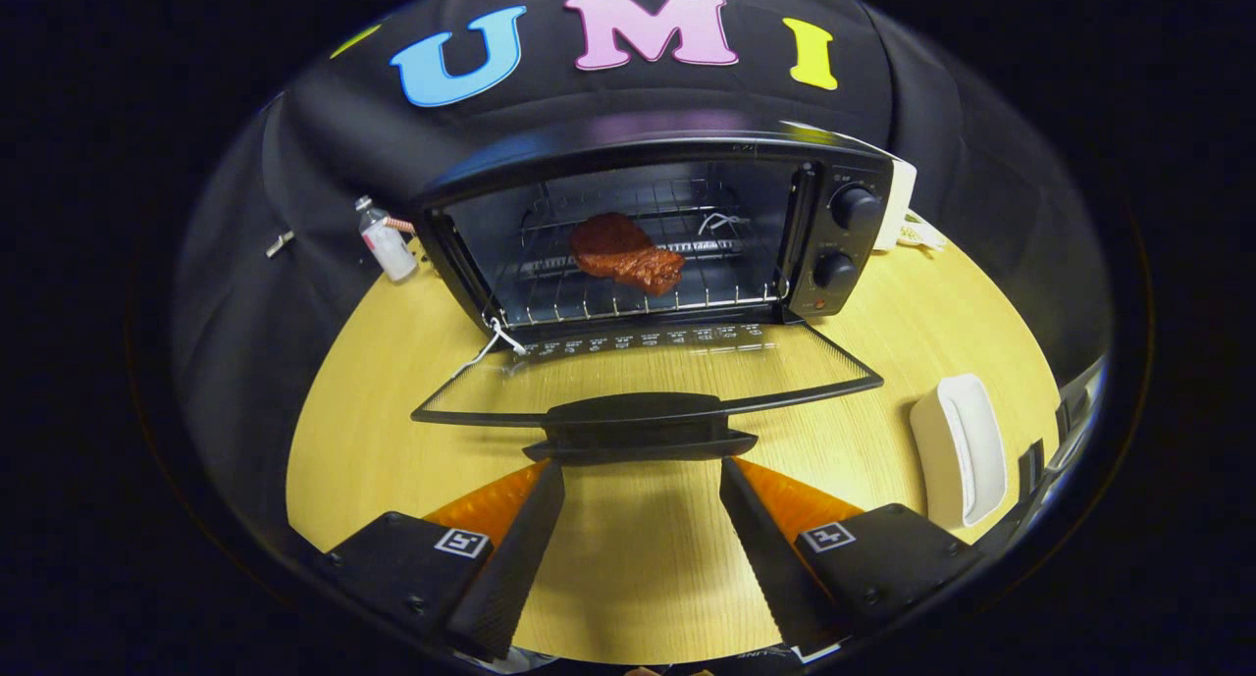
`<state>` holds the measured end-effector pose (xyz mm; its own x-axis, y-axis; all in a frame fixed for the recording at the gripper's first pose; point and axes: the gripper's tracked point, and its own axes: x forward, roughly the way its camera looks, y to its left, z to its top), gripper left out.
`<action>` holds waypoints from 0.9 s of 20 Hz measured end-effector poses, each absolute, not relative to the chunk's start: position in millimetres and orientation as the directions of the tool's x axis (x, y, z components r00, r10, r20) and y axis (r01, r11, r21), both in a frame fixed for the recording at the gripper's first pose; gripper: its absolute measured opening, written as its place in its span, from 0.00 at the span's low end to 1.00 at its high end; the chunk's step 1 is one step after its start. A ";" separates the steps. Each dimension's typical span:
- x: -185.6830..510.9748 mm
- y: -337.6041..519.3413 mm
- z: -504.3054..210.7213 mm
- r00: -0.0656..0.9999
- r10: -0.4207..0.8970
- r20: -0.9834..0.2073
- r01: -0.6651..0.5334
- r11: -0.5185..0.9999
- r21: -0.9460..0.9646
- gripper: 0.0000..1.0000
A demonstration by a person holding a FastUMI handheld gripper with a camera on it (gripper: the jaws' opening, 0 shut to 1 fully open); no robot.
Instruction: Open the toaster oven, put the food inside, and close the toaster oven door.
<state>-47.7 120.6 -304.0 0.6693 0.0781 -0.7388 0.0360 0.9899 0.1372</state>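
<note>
A black toaster oven (844, 176) stands at the back of the yellow table, its glass door (648, 367) folded down flat toward me. A reddish-brown piece of meat (625, 252) lies on the wire rack (726, 288) inside. The door's black handle (638, 426) sits just ahead of my gripper (643, 470), whose fingertips (545, 480) reach right under the handle's two ends. The fingers stand wide apart, with nothing but bare table between them.
A small bottle (386, 239) stands left of the oven. A white dish (962, 450) rests on the table (392, 382) to the right of the door. A white box (901, 205) and cable sit behind the oven's right side. Two knobs (854, 208) face me.
</note>
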 end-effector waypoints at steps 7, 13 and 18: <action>-38.3 122.5 -253.6 0.767 0.090 -0.636 -0.005 0.991 0.134 0.99; -21.8 114.2 -227.3 0.806 0.087 -0.586 -0.014 0.992 0.128 0.98; -18.1 97.5 -189.5 0.867 0.080 -0.491 -0.043 0.995 0.086 0.98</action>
